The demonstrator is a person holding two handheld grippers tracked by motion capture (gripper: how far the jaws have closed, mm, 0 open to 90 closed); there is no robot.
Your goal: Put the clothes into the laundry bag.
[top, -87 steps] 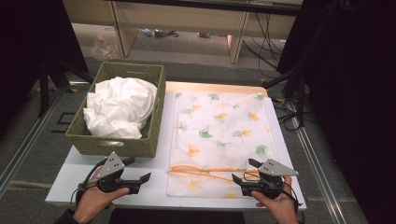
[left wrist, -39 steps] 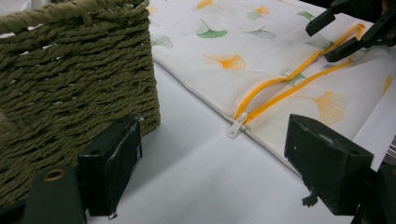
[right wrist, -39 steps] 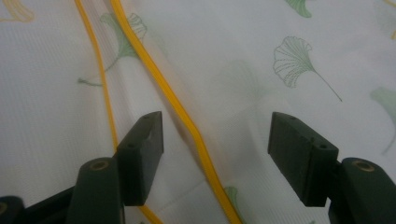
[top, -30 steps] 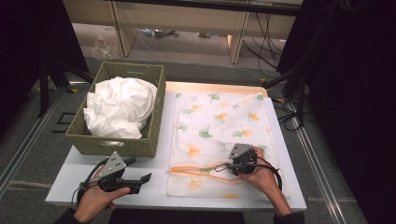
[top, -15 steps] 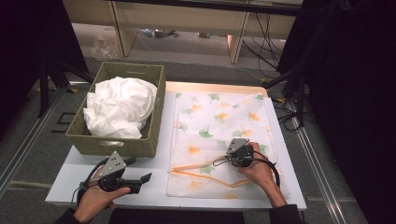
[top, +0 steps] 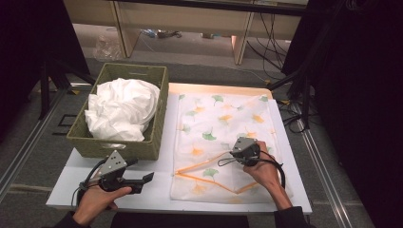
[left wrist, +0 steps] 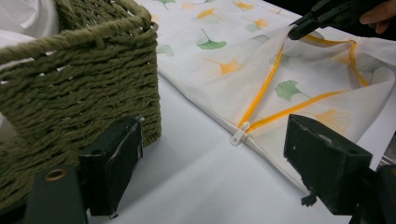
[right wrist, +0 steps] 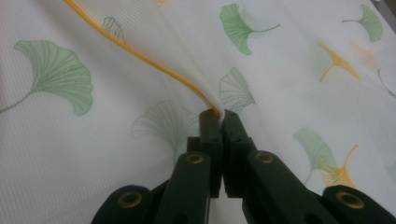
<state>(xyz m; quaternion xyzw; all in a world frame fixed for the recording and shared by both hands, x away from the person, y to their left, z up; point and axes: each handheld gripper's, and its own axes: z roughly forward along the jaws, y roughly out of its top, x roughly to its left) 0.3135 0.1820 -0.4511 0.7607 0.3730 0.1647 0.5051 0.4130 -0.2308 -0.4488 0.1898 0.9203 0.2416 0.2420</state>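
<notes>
I am pinching the upper orange zipper edge of the laundry bag (top: 223,137) in my right gripper (top: 234,159), whose jaws have just been closing tight on it, my left gripper (top: 147,177) waiting open and empty beside the zipper pull (left wrist: 238,136), which I judge it should grab next.

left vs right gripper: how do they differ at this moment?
The left gripper has its jaws open with nothing between them; the right gripper is shut on the mesh bag at its orange zipper edge. The left hovers near the basket; the right is over the bag. Both have black jaws and are hand-held.
</notes>
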